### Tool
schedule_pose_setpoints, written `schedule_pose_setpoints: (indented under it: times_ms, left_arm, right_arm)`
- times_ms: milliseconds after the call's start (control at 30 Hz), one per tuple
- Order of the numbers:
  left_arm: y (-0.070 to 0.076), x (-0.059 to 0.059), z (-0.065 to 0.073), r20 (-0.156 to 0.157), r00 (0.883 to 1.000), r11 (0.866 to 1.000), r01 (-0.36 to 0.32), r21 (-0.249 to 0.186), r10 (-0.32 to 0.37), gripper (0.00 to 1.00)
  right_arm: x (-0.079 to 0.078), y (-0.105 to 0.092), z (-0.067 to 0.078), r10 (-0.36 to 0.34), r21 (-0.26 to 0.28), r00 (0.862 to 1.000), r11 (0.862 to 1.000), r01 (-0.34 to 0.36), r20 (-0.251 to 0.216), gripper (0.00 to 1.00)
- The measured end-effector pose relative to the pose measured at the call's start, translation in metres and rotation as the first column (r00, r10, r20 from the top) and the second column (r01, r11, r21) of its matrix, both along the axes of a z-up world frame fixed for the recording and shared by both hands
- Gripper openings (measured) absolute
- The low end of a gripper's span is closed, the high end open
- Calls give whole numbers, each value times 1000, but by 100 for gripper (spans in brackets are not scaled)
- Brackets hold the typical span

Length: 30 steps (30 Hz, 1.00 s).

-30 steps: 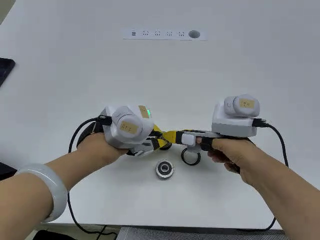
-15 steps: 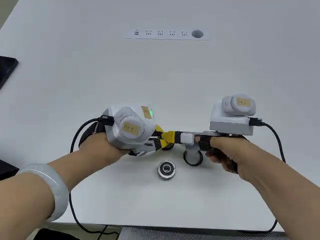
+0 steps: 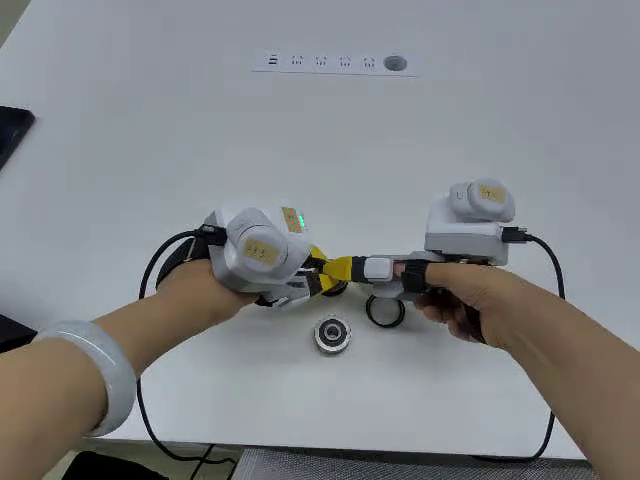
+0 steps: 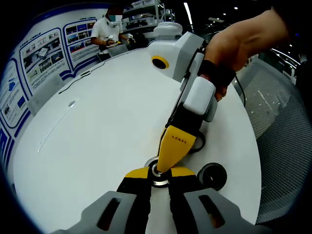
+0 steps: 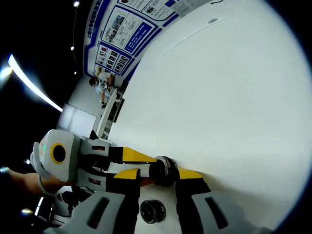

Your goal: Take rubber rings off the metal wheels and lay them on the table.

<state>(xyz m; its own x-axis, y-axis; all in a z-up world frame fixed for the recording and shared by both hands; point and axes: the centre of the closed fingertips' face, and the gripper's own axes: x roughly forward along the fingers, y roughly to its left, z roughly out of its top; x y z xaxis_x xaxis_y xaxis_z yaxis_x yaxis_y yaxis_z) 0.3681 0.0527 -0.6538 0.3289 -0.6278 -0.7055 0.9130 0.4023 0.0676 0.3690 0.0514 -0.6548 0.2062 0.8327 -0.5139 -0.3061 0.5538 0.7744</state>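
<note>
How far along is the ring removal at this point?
Done: one rubber ring lies loose on the table. In hand: left gripper and right gripper both clamp one wheel between them. Remaining: its ring, and a second wheel on the table, apparently still ringed.

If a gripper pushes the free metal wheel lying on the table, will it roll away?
Probably not: the metal wheel lies flat on the table, so it would likely slide. It looks solid, so perhaps heavy for its size. Tipped onto its rim, it could roll.
</note>
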Motion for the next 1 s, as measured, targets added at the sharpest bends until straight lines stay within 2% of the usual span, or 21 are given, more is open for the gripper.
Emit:
schedule_pose_setpoints:
  times_ms: [67,433,533,700,767,900,1000]
  left_arm:
    - [0,0,0,0,1000,1000,-1,0,1,13]
    - [-1,-1,0,1,1000,1000,2,1,-2,13]
    - [-1,-2,0,0,1000,1000,3,1,-3,13]
    - [0,-2,0,0,1000,1000,0,0,0,13]
    - [0,-2,0,1,1000,1000,-1,1,1,13]
    - [0,-2,0,0,1000,1000,-1,2,1,13]
    - [0,-2,0,0,1000,1000,0,1,0,13]
  right_arm:
    - [-1,-1,2,-4,1,1000,1000,4,15,29]
    - [-3,-6,0,-20,22,1000,1000,20,8,27]
    - [-7,-6,1,-7,29,1000,1000,7,3,21]
    - [-6,-7,0,-21,27,1000,999,20,9,19]
    - [-6,-7,1,-20,29,1000,999,20,11,19]
    - [-3,-8,2,-21,10,998,1000,21,57,24]
    - [-2,-7,4,-26,17,998,1000,25,56,25]
